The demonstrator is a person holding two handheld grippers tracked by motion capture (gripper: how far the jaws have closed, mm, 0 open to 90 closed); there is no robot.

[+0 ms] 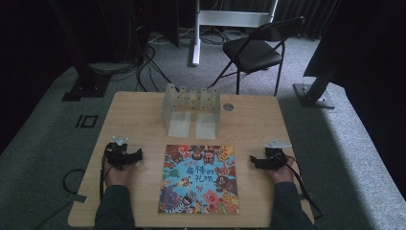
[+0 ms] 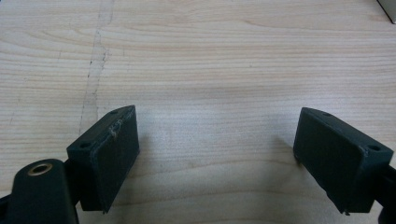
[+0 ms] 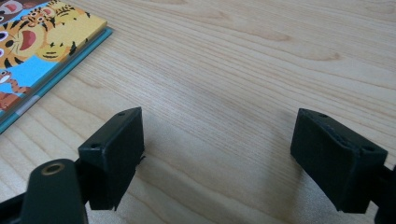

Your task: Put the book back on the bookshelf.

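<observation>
Between the two grippers, flat on the wooden table (image 1: 134, 115), lies the picture book (image 1: 199, 178), its bright animal cover facing up. The left gripper (image 1: 125, 157) rests on the wood just off the book's left edge, jaws spread wide with nothing but bare tabletop between them. The right gripper (image 1: 266, 161) sits a little off the right edge, jaws equally wide and empty; in the right gripper view a corner of the book shows ahead and to the left of its jaws.

The book looks thin, light and fairly stiff, with a glossy cover that is likely slippery. Lying flush on the table, it offers no gap, so a grip probably has to start at a long edge or corner.

Beyond the book, well ahead of both grippers, stands a translucent plastic rack (image 1: 191, 109) with a row of upright dividers; its slots appear empty, though the far side is hard to make out.
</observation>
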